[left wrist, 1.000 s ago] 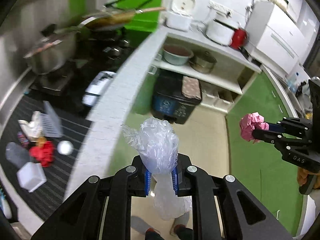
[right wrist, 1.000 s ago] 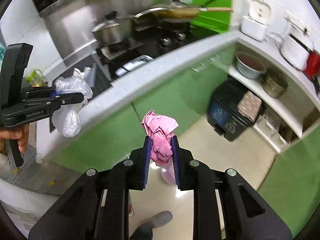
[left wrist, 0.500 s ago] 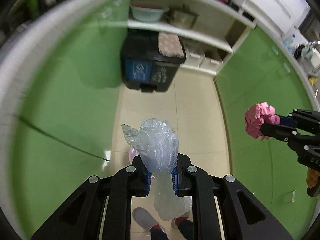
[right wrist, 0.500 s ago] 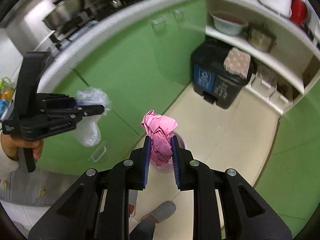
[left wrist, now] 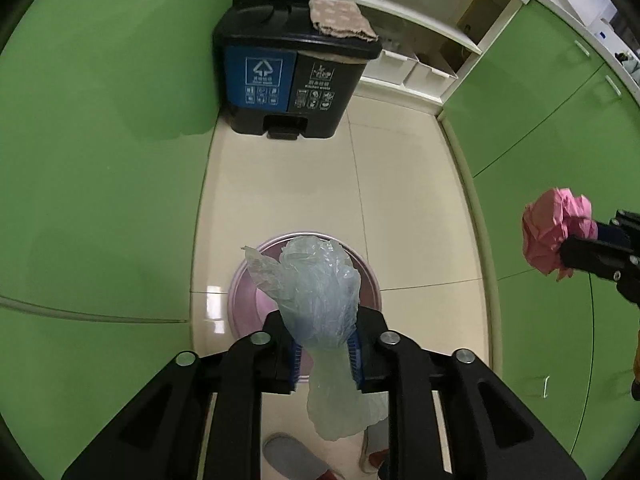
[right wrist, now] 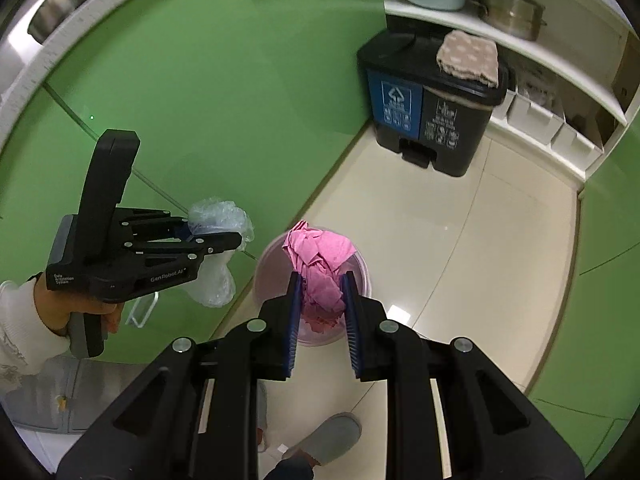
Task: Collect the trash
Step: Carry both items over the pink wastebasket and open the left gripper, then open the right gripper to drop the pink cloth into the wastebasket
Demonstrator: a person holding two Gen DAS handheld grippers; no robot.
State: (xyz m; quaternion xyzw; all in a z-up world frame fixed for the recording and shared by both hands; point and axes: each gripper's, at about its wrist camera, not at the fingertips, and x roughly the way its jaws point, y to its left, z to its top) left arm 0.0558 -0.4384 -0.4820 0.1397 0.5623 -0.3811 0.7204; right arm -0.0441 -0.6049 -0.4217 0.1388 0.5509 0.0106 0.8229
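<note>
Basin (left wrist: 244,292) (pink) half-hidden behind plastic bag (left wrist: 320,300)

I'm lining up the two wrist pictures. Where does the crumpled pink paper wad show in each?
Left wrist view: crumpled pink paper wad at the far right edge, mid-height, clamped in the right gripper.
Right wrist view: the wad is centre frame, between the gripper's blue pads, above the round pink bin.
Shared landmark: the black two-compartment pedal bin by the shelves.
</note>
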